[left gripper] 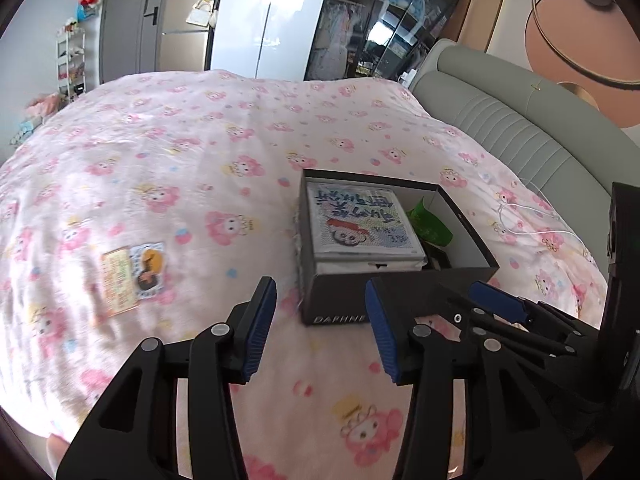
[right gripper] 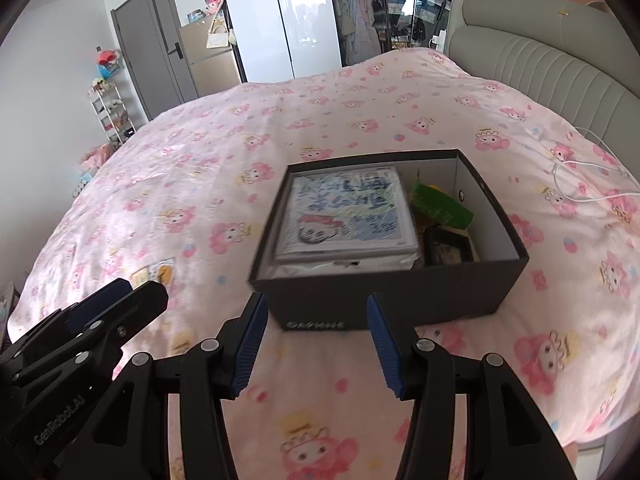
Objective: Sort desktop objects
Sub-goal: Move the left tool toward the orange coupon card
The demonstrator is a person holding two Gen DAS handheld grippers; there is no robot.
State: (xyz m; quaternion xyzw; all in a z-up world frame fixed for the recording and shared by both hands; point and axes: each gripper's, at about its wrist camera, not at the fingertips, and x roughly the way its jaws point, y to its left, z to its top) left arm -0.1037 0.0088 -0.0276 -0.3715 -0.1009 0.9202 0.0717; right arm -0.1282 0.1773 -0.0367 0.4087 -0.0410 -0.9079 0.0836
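Note:
A black open box (left gripper: 340, 304) (right gripper: 384, 296) stands on the pink bedspread. It holds a flat picture kit with a cartoon face (left gripper: 360, 220) (right gripper: 344, 212), a green packet (left gripper: 430, 224) (right gripper: 440, 202) and a small dark item (right gripper: 448, 250). A small orange and yellow card (left gripper: 130, 276) (right gripper: 154, 274) lies on the bedspread left of the box. My left gripper (left gripper: 320, 320) is open and empty, just before the box's near left corner. My right gripper (right gripper: 316, 340) is open and empty, just in front of the box. Each gripper shows at the edge of the other's view.
The bed has a grey padded headboard (left gripper: 520, 120) (right gripper: 540, 64) on the right. A white cable (left gripper: 532, 224) (right gripper: 588, 184) lies on the bedspread near it. Wardrobes, a door and a shelf rack (right gripper: 112, 112) stand beyond the bed.

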